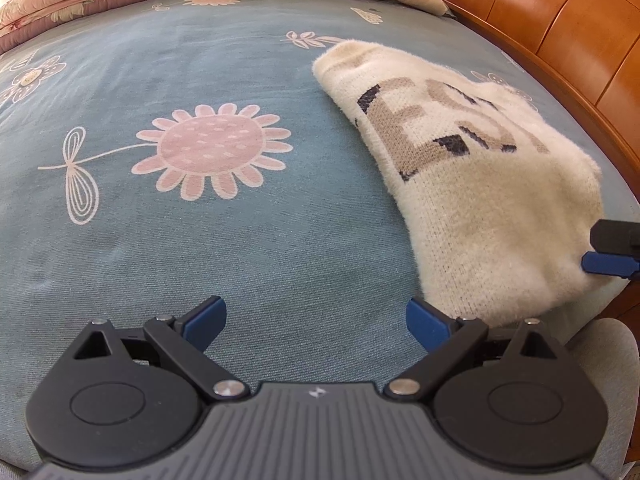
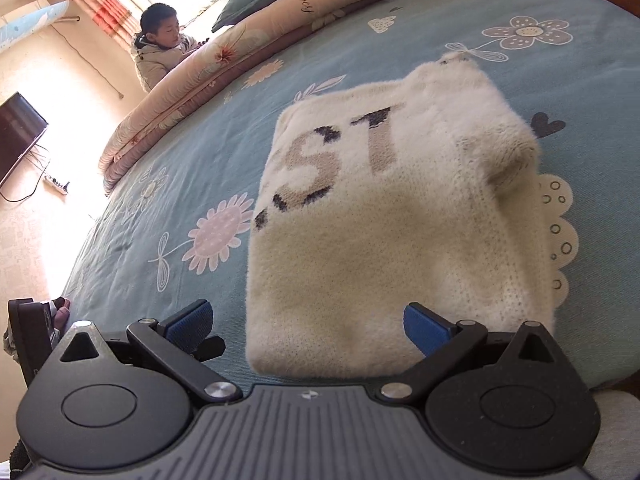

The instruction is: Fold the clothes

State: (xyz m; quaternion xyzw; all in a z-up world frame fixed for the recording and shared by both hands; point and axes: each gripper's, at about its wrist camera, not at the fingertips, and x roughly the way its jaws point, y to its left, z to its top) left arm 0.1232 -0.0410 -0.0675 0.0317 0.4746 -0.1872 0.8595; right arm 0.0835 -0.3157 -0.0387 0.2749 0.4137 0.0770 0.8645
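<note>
Bed (image 1: pixel 240 240): blue flowered sheet, quilt (image 2: pixel 192 80) rolled along its far side.
Sweater (image 2: pixel 380 220): cream knit, lying on the bed as a compact lettered packet; seemingly folded, sleeves tucked out of sight.
Left gripper (image 1: pixel 316 324): fingers spread, holding nothing, beside the sweater.
Right gripper (image 2: pixel 308 326): fingers spread, empty, at its near edge.

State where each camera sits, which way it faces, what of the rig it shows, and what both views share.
Left wrist: on the left gripper, open over the blue bedsheet, facing the headboard; the right gripper's tip shows.
Right wrist: on the right gripper, open, facing the folded sweater.
Shared: sweater, bedsheet, rolled quilt.
</note>
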